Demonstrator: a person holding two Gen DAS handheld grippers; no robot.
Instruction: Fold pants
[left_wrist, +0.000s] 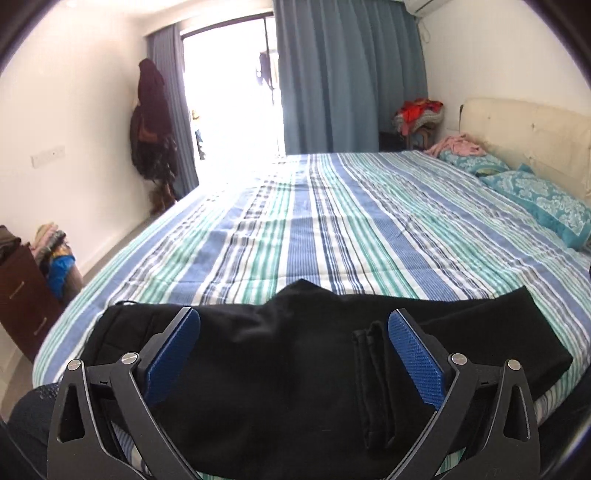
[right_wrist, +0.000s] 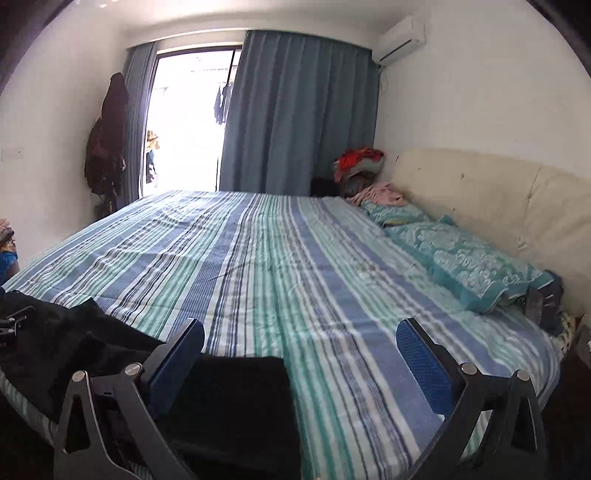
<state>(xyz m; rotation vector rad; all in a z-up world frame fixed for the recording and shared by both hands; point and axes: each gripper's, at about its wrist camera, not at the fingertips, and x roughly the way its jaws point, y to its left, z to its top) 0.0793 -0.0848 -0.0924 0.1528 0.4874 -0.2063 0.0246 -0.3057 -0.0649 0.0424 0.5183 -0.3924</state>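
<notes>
Black pants (left_wrist: 288, 354) lie folded along the near edge of the striped bed (left_wrist: 332, 221). In the left wrist view my left gripper (left_wrist: 293, 321) hovers above them, its blue pads (left_wrist: 173, 350) spread wide with nothing pinched between them. The pants stretch right toward a squared end (left_wrist: 517, 325). In the right wrist view that end of the pants (right_wrist: 236, 387) lies under the left finger, and more black cloth (right_wrist: 62, 332) bunches at the left. My right gripper (right_wrist: 301, 332) is open over bare striped sheet, holding nothing.
Two teal pillows (right_wrist: 469, 266) and a cream headboard (right_wrist: 498, 199) line the right side. A pink garment (right_wrist: 376, 195) lies at the far corner. A brown drawer unit (left_wrist: 22, 295) with piled clothes stands left of the bed. Blue curtains (right_wrist: 299, 110) hang behind.
</notes>
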